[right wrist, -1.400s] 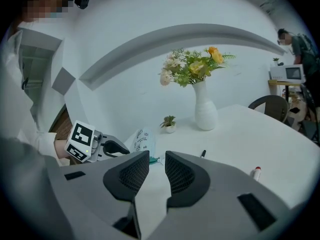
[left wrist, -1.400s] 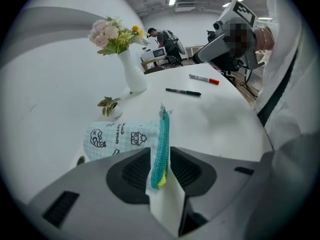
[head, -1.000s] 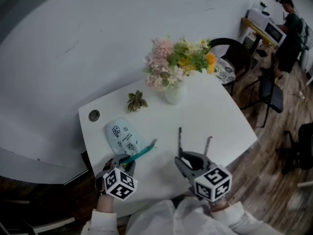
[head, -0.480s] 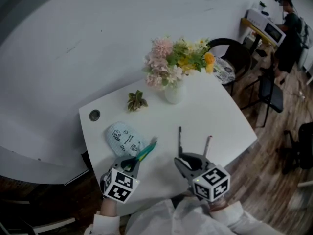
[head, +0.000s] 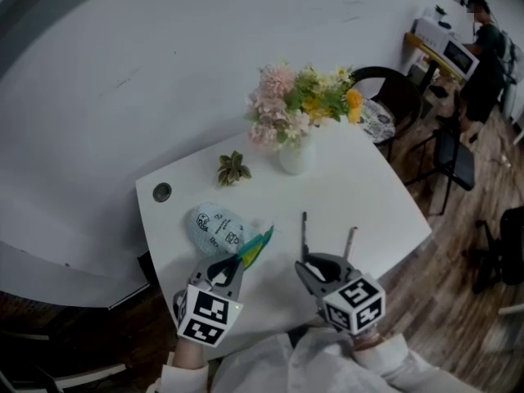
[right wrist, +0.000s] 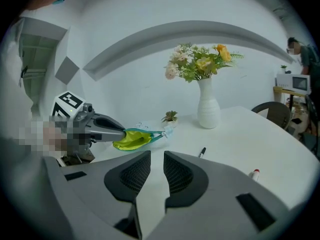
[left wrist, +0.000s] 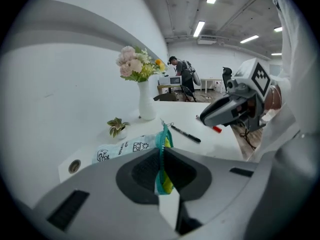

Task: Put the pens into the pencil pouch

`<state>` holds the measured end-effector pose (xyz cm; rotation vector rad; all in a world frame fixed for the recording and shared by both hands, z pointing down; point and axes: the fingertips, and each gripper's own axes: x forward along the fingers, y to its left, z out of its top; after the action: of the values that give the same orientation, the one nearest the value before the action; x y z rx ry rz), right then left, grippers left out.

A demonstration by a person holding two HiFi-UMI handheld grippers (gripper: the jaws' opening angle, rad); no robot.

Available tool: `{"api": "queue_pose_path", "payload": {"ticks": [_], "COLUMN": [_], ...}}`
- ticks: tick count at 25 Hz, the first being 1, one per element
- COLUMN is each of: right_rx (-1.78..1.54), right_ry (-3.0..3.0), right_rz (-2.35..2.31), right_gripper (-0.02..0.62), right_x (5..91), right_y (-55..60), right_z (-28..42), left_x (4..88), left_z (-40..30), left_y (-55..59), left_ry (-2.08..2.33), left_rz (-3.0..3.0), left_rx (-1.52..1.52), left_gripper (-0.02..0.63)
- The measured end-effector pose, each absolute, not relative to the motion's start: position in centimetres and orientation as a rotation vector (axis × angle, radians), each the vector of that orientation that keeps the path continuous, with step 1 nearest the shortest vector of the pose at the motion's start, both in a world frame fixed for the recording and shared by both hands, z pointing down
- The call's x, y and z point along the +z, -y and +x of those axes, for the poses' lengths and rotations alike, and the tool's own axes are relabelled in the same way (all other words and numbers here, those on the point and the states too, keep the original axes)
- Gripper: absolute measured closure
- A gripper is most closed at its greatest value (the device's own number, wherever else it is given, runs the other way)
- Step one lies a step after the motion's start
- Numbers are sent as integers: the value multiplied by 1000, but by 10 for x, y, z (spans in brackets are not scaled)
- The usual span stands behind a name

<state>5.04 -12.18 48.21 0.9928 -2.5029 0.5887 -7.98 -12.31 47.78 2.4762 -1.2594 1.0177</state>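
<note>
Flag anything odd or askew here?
Nothing spilled or damaged. Only the pouch sits askew: left tongs pinch its zipper edge, holding that end up, mouth gaping. Black pen and red-capped pen lie loose on the table.

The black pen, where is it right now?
In the head view the black pen lies on the table just ahead of the right gripper, between the pencil pouch at left and the red-capped pen at right.

White square table (head: pixel 368 195) carrying a white vase of flowers (head: pixel 295 155), small potted plant (head: pixel 233 169), pale blue fabric pouch (head: pixel 217 229), black pen (head: pixel 304 234), red-capped pen (head: pixel 350 242).
</note>
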Motion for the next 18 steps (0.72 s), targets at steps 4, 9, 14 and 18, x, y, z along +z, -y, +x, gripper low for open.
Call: {"api": "queue_pose_path", "payload": {"ticks": [4, 9, 14, 18], "right_rx": [573, 566, 567, 546], "right_ry": [2478, 2479, 2443, 2408], "right_rz": [1003, 992, 1007, 1060], "right_gripper": [514, 514, 514, 514], "right_x": [485, 487, 491, 498], "right_y": [128, 134, 144, 158], "right_z": [51, 47, 49, 58], "left_x": [459, 437, 417, 406], "left_z": [-73, -71, -69, -68], "left_y": [128, 132, 134, 134], "left_ry": [1270, 1268, 1200, 1158], "left_rz": [2531, 2527, 2447, 2398], "left_rx": [914, 729, 434, 278], "left_gripper": [578, 580, 580, 580]}}
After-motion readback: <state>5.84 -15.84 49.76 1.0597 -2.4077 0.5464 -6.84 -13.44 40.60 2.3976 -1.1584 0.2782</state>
